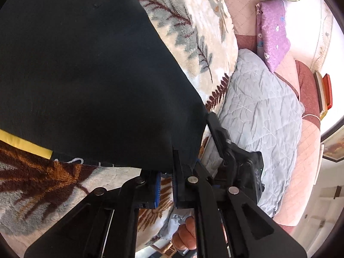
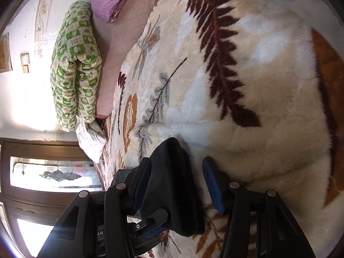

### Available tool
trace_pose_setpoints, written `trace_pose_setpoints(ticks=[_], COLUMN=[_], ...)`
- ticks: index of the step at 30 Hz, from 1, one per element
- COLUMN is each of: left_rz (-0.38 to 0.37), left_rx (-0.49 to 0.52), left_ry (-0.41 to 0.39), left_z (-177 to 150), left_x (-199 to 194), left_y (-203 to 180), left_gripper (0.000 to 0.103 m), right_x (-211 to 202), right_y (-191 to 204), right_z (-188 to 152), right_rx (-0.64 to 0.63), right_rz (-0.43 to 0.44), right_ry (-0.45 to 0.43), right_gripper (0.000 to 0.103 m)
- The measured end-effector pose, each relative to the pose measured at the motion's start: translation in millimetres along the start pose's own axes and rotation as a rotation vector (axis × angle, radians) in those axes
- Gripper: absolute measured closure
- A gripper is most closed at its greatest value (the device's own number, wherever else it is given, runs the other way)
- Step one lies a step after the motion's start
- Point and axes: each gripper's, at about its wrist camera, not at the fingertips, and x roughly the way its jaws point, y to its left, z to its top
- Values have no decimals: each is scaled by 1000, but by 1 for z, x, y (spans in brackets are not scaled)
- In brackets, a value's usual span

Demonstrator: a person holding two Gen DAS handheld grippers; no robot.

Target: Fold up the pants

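Pinching pants (image 1: 86, 75) edge: left gripper (image 1: 165, 180) fingers clamped to lift cloth | right gripper (image 2: 178, 182) fingers apart, fabric between, unpressed | plush blanket (image 2: 258, 107) bed as folding surface

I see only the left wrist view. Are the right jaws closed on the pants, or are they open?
Observer: Open. The right gripper has a fold of the black pants between its jaws.
Operator: Do both pads touch the cloth?
Observer: No. The cloth leans on one side only; the other pad stands apart from it, over the leaf blanket.
Operator: Is more cloth lying ahead of it?
Observer: No, directly ahead only the blanket shows.
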Motion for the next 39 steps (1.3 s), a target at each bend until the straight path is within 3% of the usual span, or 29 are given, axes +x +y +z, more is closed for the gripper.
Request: trace_pose_setpoints(ticks=[1,2,3,11,20,27,34,39], left_rz=[-1,-7,-11,-62,-124,-142,-141,-114], left_rx=[-4,-11,-14,-18,-49,-122,-176,-215], left_ry=[4,9,14,17,-48,-82,-124,-104], left_z=[0,0,2,6,27,49,66,75], left_x=[-1,-2,-2,-20,-74,-113,-158,-184], left_y=[1,2,1,-4,6,43,82,107], left_gripper=[97,97,97,97,97,97,97,97], right_x=[2,2,3,-15,-2,48,123,171], right_y=[2,5,6,47,109,152,185,198], right_z=[1,0,-1,-16,-34,-51,-72,-89], right_rx=[-10,-14,-13,-101,-174,-218,-238,-226], right_rz=[-9,-22,-26,-46,-76,-79,-58,-55], right_ry=[1,-5,-4,-55,-62,-6,92,157], right_gripper=[59,89,95,96,96,96,95,91])
